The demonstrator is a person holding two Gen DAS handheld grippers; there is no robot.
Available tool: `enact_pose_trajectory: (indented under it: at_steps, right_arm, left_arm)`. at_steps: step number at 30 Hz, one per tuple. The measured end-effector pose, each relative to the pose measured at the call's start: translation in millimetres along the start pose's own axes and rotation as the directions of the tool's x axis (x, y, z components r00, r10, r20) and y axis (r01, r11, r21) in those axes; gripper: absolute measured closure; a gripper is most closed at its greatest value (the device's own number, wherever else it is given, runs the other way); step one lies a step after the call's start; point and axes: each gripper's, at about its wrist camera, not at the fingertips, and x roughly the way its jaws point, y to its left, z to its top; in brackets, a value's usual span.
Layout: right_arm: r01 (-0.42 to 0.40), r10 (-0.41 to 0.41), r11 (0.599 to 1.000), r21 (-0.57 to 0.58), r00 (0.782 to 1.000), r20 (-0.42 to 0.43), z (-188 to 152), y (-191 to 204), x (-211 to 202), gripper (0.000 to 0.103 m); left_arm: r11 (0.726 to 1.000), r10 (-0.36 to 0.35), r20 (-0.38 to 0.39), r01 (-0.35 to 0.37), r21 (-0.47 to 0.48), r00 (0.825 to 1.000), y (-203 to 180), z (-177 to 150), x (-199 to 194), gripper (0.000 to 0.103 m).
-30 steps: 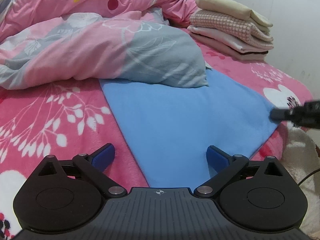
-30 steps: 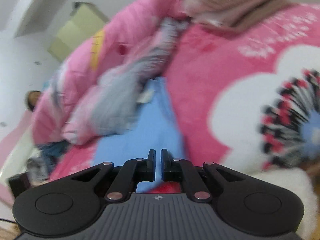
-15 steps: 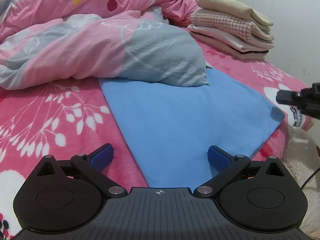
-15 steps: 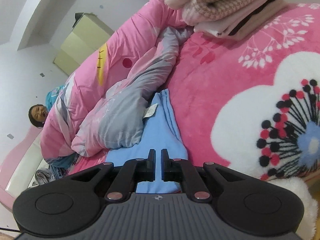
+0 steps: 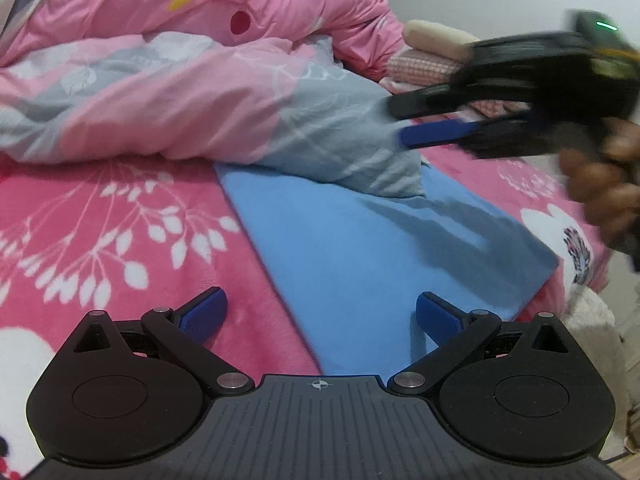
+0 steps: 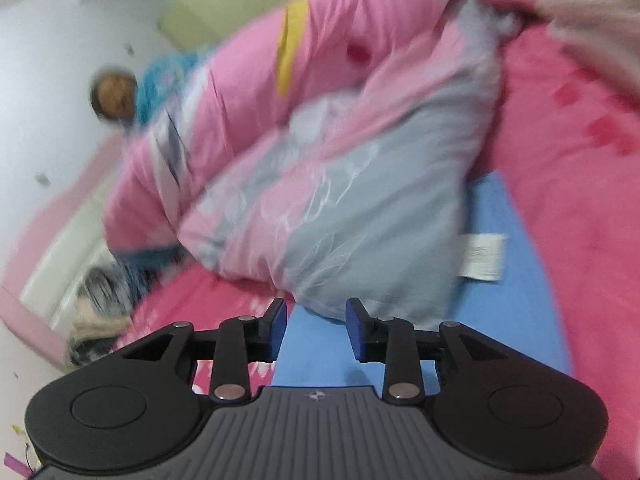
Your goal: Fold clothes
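Right gripper (image 6: 316, 326) has swung in over the blue garment (image 5: 360, 248), jaws now parted, empty; garment flat mid-frame on bed (image 5: 100, 216). Left gripper (image 5: 320, 316) wide, empty. Likely reaching to grasp.

Even indoor light, motion-blurred right view

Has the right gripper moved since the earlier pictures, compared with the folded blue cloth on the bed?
Yes. In the left wrist view the right gripper has swung left and up from the blue cloth's right edge, now open before the grey-pink quilt.
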Motion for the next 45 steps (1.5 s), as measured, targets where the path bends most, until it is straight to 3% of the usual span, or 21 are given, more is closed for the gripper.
enact_pose_trajectory:
  at_steps: [3,10,13,16,22,28,33,38,42,45]
  right_arm:
    - [0.099,-0.104,0.993,-0.056,0.992,-0.079,15,9,50,0.07]
    - [0.249,-0.256,0.955,-0.16,0.966,-0.026,78,31,103,0.073]
    - [0.279,-0.28,0.934,-0.222,0.96,0.03,114,43,118,0.073]
    - [0.29,-0.295,0.92,-0.263,0.955,0.023,151,48,155,0.074]
    - [0.346,-0.369,0.889,-0.298,0.929,-0.02,175,27,244,0.074]
    - [0.315,-0.325,0.899,-0.304,0.946,0.021,217,16,291,0.074]
    - [0.337,-0.331,0.908,-0.25,0.941,0.065,259,12,330,0.075]
    - [0.361,-0.359,0.907,-0.218,0.932,0.051,258,12,324,0.076]
    - [0.358,-0.383,0.874,-0.33,0.924,-0.012,231,26,269,0.07]
    - [0.307,-0.363,0.87,-0.386,0.929,-0.078,208,34,220,0.068]
  left_arm:
    - [1.0,-0.029,0.032,0.029,0.005,0.999,5,-6,0,0.001]
    - [0.997,-0.081,0.086,0.079,0.02,0.993,11,-13,-2,0.0]
    - [0.995,-0.101,0.104,0.099,0.027,0.989,13,-16,-2,0.0]
    - [0.993,-0.121,0.12,0.119,0.025,0.985,16,-19,-2,0.0]
    - [0.985,-0.169,0.152,0.17,0.006,0.974,27,-20,1,0.0]
    - [0.974,-0.219,0.184,0.226,-0.021,0.958,36,-22,4,0.0]
    - [0.968,-0.239,0.192,0.25,-0.035,0.952,40,-23,7,0.0]
    - [0.967,-0.239,0.187,0.252,-0.049,0.953,40,-21,7,0.0]
    - [0.971,-0.224,0.187,0.237,-0.045,0.956,38,-22,6,0.0]
    - [0.971,-0.222,0.191,0.235,-0.044,0.956,38,-23,6,0.0]
